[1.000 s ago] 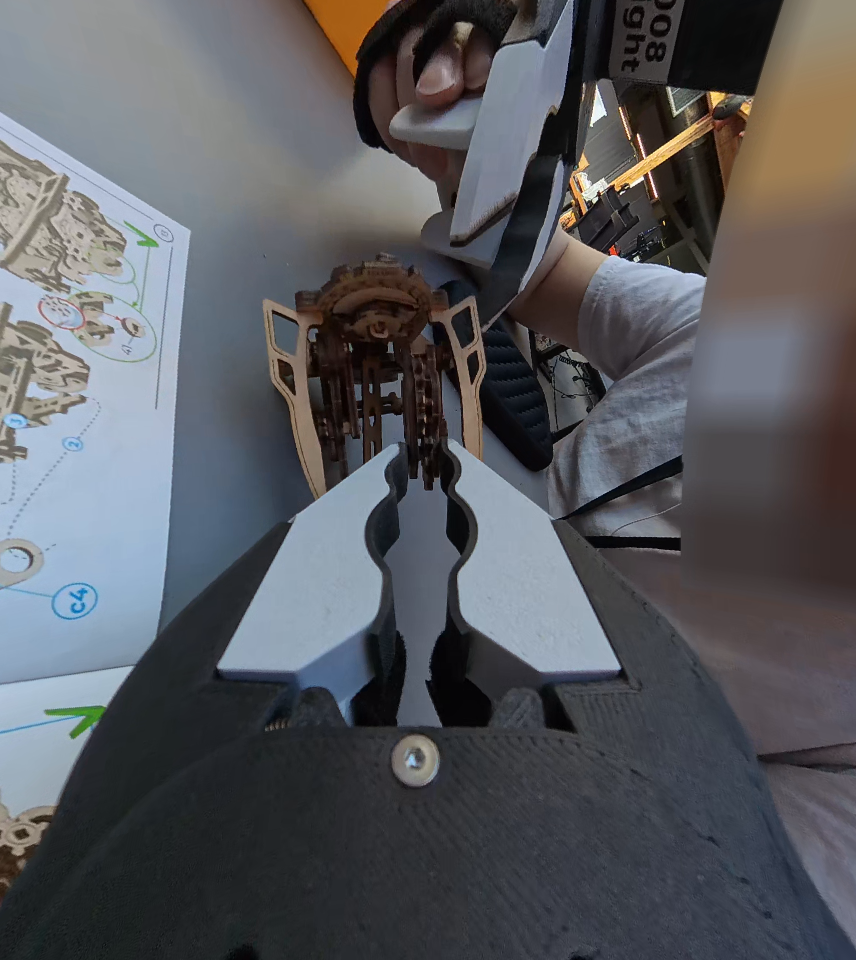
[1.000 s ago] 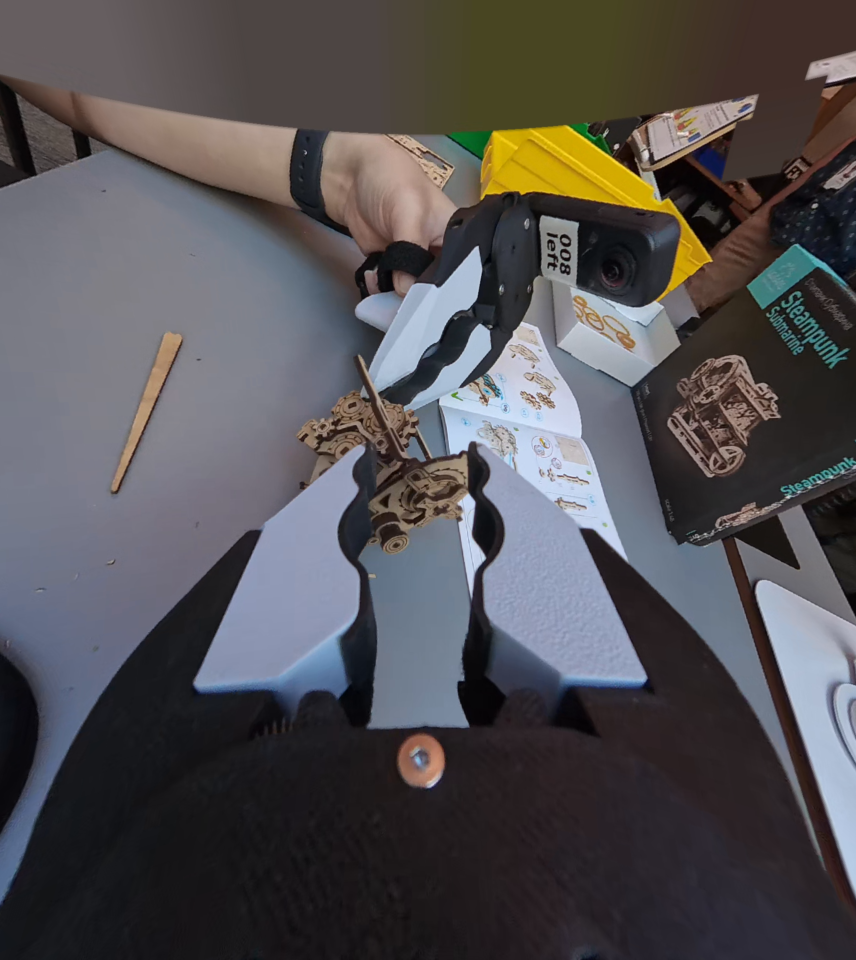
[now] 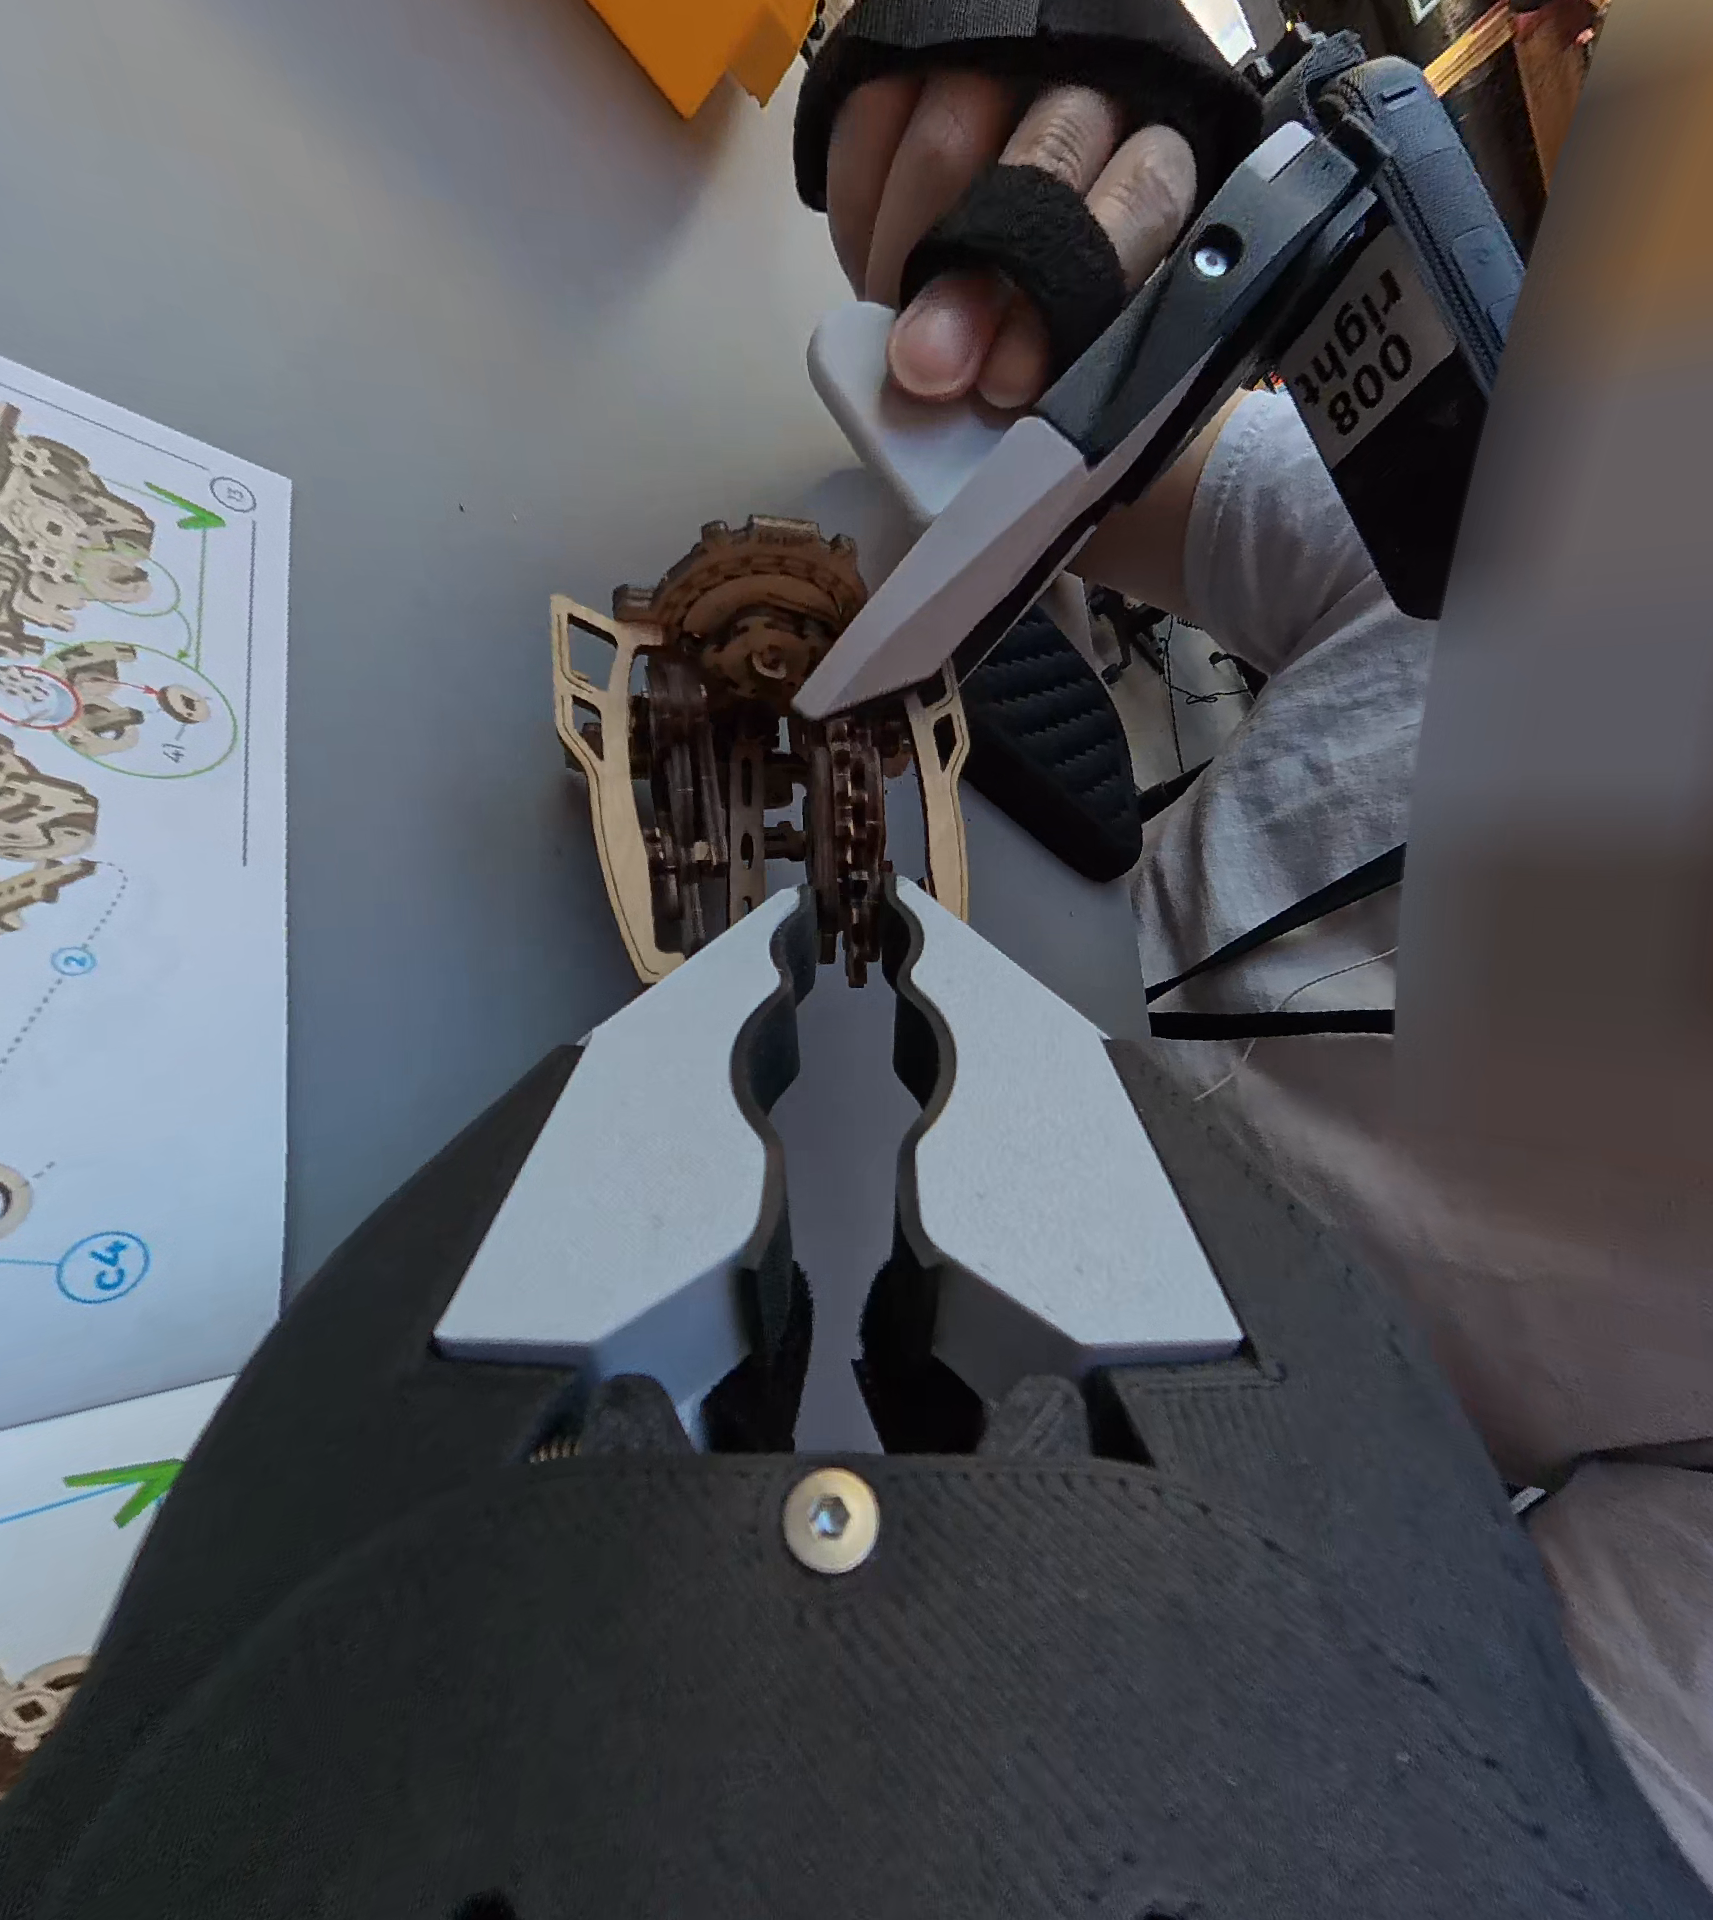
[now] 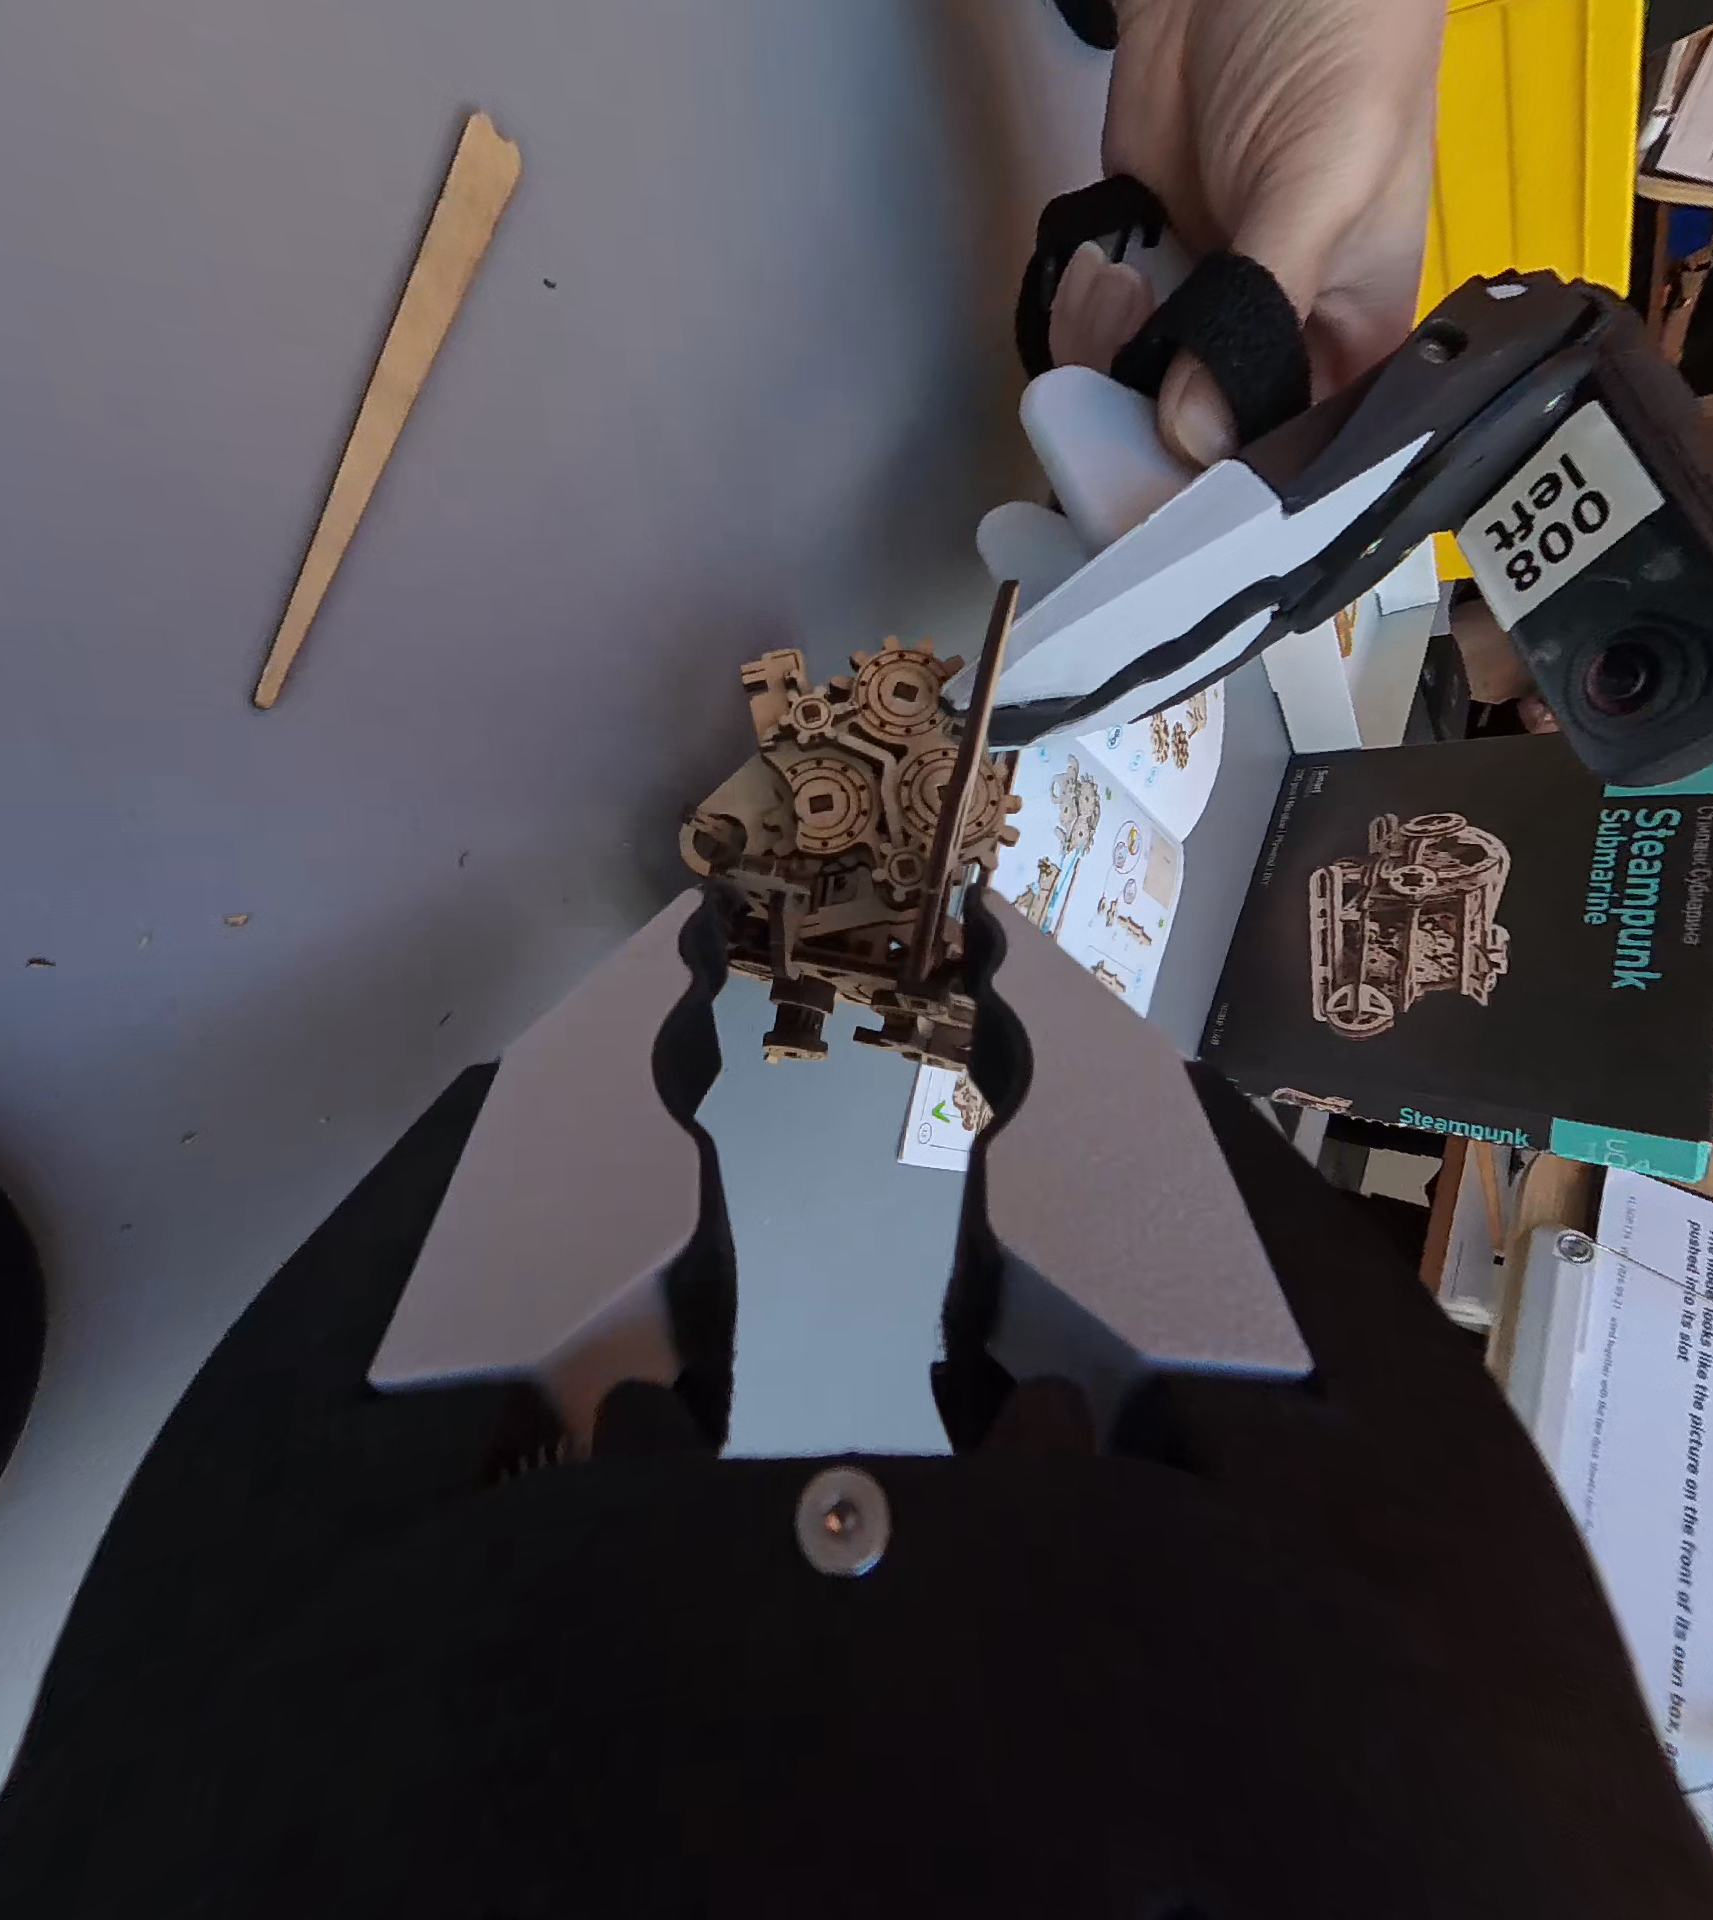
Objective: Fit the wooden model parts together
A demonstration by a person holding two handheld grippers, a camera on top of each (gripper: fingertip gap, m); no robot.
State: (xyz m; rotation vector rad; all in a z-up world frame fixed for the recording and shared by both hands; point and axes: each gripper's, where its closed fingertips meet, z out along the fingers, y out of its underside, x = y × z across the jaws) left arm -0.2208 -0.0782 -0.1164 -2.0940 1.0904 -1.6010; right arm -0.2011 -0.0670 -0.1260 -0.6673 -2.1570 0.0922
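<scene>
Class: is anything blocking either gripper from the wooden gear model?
Nothing visible. The left gripper is shut on the wooden gear model, and the right gripper grips it too.

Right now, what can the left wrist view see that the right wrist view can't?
Only the left wrist view shows the person's grey sleeve and an orange object at the top edge. Only the right wrist view shows the loose wooden stick, the black model box and the yellow bin. Both show the wooden model, both hand-held grippers, left and right, the instruction booklet and the grey table.
</scene>
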